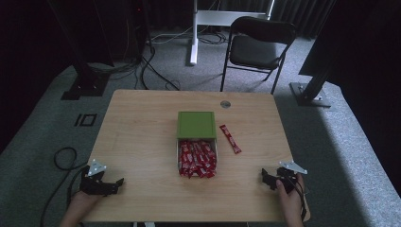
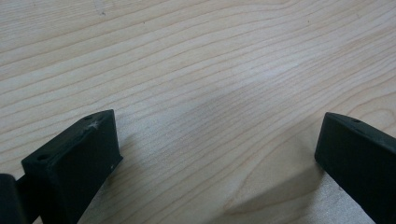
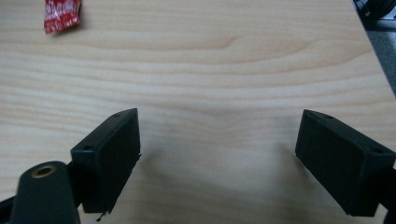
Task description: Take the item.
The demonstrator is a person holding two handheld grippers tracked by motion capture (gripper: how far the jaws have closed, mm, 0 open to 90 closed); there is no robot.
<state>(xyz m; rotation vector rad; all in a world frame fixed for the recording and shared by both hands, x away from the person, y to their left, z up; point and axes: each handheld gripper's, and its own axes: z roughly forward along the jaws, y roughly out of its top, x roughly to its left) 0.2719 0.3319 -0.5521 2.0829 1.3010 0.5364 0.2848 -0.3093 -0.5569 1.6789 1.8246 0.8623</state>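
A green box (image 1: 196, 124) stands mid-table with its tray (image 1: 178, 152) pulled out toward me, full of several red snack sticks (image 1: 197, 159). One loose red stick (image 1: 230, 138) lies on the wood just right of the box; its end (image 3: 60, 15) appears at the top left of the right gripper view. My left gripper (image 1: 119, 183) rests near the table's front left corner, open, with bare wood between its jaws (image 2: 219, 135). At the front right, my right gripper (image 1: 265, 177) is held by a hand, open and holding nothing (image 3: 218, 135).
The wooden table (image 1: 142, 137) has a round cable grommet (image 1: 225, 104) near its back edge. Behind it stand a black folding chair (image 1: 257, 45), a white desk leg (image 1: 194, 33) and dark stand bases with cables on grey carpet.
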